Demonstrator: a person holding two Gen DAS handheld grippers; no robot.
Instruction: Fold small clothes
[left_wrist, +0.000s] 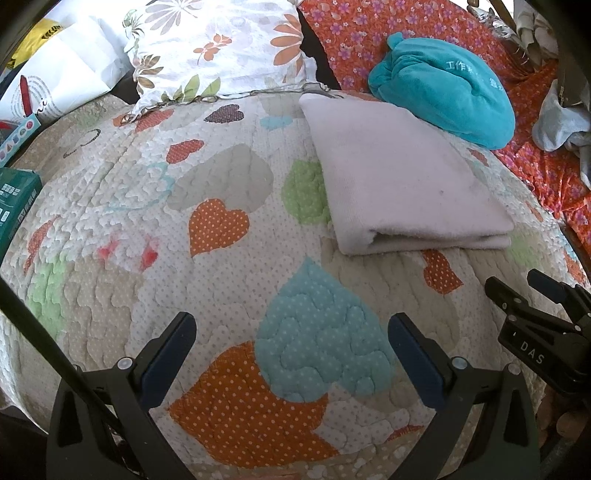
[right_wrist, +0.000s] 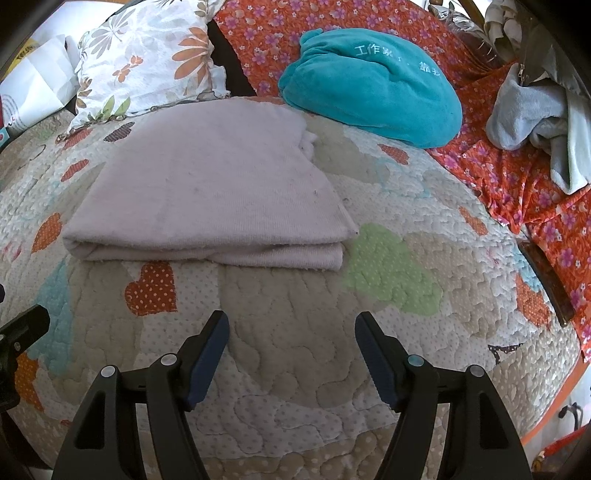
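Observation:
A pale pink-grey cloth (left_wrist: 399, 181) lies folded flat on the heart-patterned quilt (left_wrist: 229, 280), its folded edge toward me. It also shows in the right wrist view (right_wrist: 210, 199). My left gripper (left_wrist: 291, 332) is open and empty, hovering over the quilt to the near left of the cloth. My right gripper (right_wrist: 291, 332) is open and empty, just in front of the cloth's near right corner. The right gripper also shows at the right edge of the left wrist view (left_wrist: 517, 284).
A teal bundle (right_wrist: 373, 85) lies behind the cloth on an orange floral sheet (right_wrist: 517, 177). A floral pillow (left_wrist: 218, 48) sits at the back left. Grey clothes (right_wrist: 535, 118) lie at the far right. A green box (left_wrist: 14, 199) and white bags (left_wrist: 55, 74) are at the left.

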